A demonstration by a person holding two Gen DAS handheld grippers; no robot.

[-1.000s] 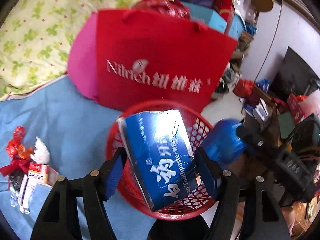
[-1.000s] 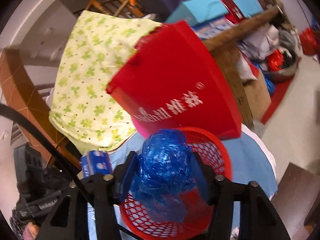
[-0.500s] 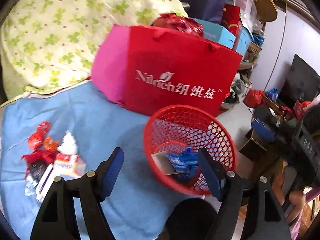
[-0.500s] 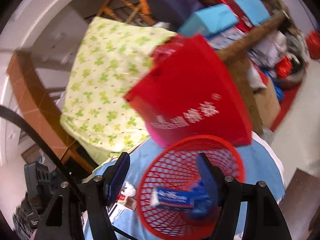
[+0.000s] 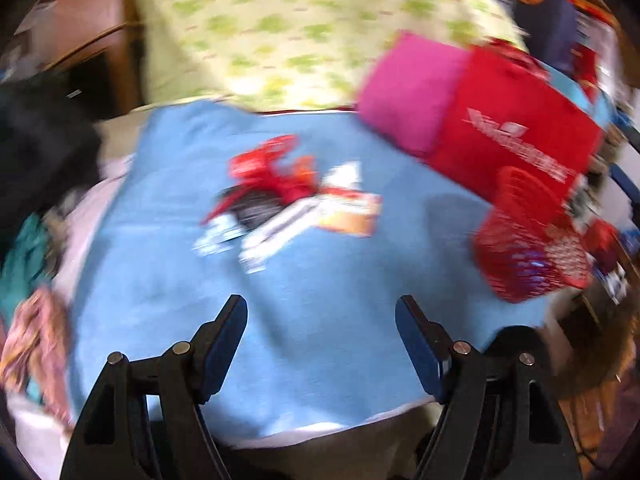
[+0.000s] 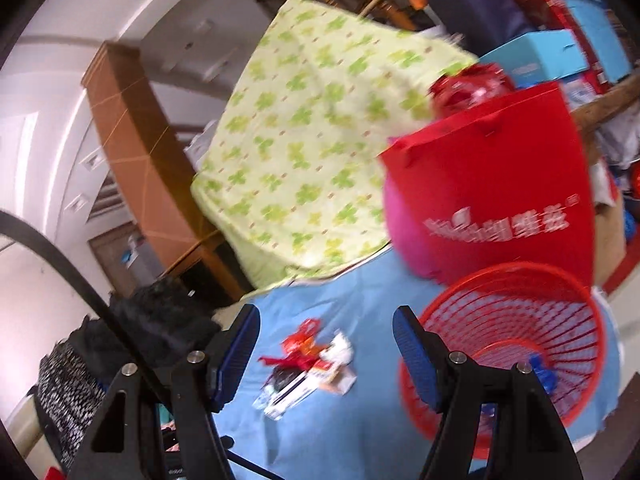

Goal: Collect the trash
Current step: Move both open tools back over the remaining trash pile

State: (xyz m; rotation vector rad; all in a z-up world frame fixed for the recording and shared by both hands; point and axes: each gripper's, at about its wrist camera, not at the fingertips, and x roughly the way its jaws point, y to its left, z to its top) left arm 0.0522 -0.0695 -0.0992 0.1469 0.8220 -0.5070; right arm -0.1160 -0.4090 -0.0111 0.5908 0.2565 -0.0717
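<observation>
Both the left gripper and right gripper are spread, empty. Light, crinkly wrappers and small cartons, seemingly, are heaped on the blue cloth beside the red basket; edges should be pinched.

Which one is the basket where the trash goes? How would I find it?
Look at the blue cloth spread over the table. At its right end stands a big red bag with white writing, and right in front of that bag sits the basket. It is round, red and full of little holes like a net, unlike the smooth, flat-sided bag.
</observation>
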